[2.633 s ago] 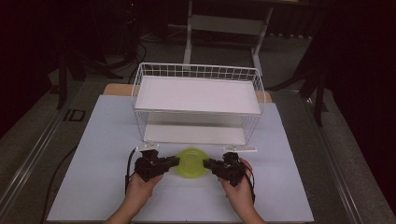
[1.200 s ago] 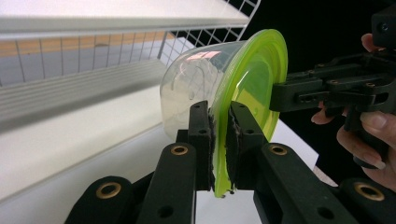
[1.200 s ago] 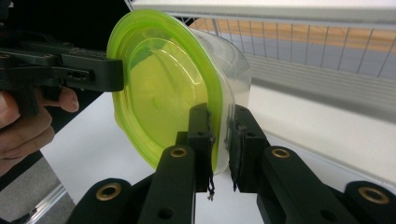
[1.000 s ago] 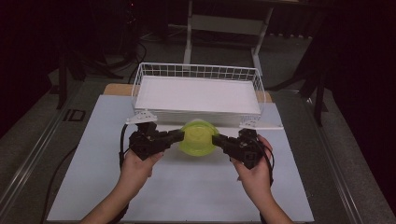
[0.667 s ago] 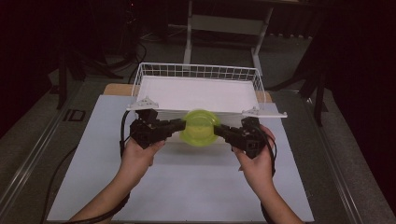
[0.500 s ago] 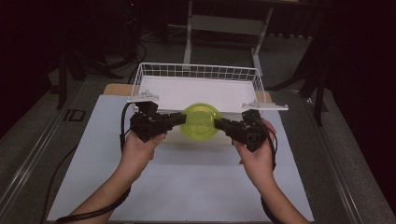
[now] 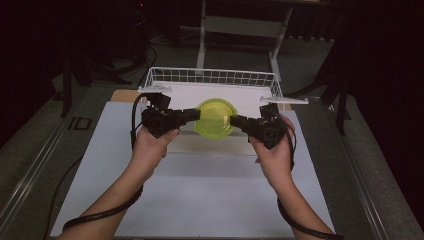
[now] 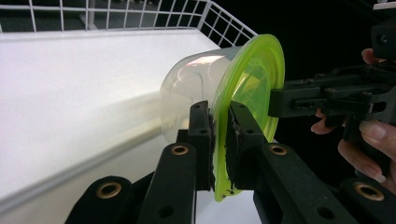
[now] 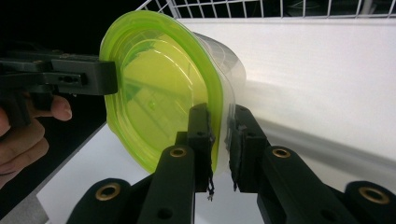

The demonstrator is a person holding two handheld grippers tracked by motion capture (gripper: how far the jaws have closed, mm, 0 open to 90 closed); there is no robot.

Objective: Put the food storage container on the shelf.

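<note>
A clear round tub with a lime-green lid (image 7: 214, 118) hangs in the air between both grippers, in front of the white wire basket shelf (image 7: 212, 77). My left gripper (image 7: 196, 114) is shut on the lid's left rim; in the left gripper view its jaws pinch the green lid edge (image 8: 219, 154), with the clear tub body (image 8: 191, 100) beyond. My right gripper (image 7: 234, 120) is shut on the lid's right rim; the right gripper view has its jaws clamped on the lid (image 9: 154, 100) and tub rim. The tub is tipped, lid facing the person.
The wire basket shelf stands on the white table mat (image 7: 200, 200), with a white top surface (image 8: 70, 84) inside its wire walls. A wooden board edge (image 7: 122, 95) peeks out at the shelf's left. Dark floor and stand legs surround the table.
Both hands have lifted the tub from the mat and carried it up and away, toward the shelf's top level. Both grips stay the same.
</note>
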